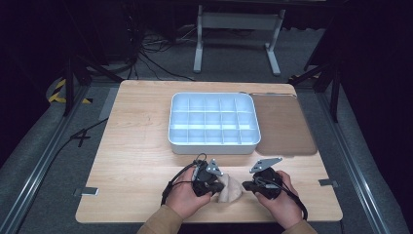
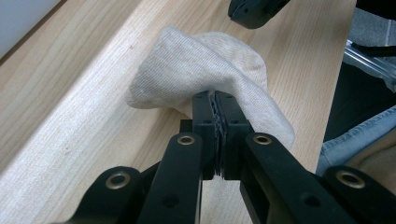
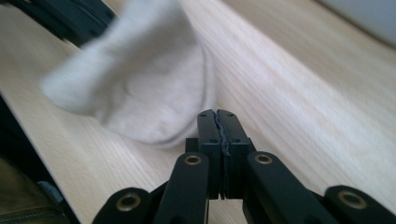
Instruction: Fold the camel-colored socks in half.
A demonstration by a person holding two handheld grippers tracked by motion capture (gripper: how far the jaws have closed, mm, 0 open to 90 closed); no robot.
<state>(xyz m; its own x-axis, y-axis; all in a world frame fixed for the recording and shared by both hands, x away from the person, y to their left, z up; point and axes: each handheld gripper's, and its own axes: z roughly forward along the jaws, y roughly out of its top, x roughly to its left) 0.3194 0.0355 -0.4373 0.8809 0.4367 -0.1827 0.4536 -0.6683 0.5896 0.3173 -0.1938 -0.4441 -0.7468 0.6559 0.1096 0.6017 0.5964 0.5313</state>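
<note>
Sock (image 2: 201, 70), beige knit, sits at the near edge of the tabletop (image 1: 136, 161), between the two hands and well short of the white tray (image 1: 213, 141). The left gripper (image 2: 215, 100) has its jaws pressed together on a fold of the fabric, so the sock bunches up and drapes off the tips. The right gripper (image 3: 217, 119) has its jaws together too, just beside the sock; whether a thread of the edge is caught between them I can't tell, since the cloth is blurred there, but it looks empty.

Soft, light and limp is my read: it will sag and fold wherever it is unsupported, and a single pinch lets the rest hang and swing. It won't slip much, since knit grips well. Best hold is on a doubled edge such as the cuff or toe, with the second gripper taking the opposite end to spread it flat.
</note>
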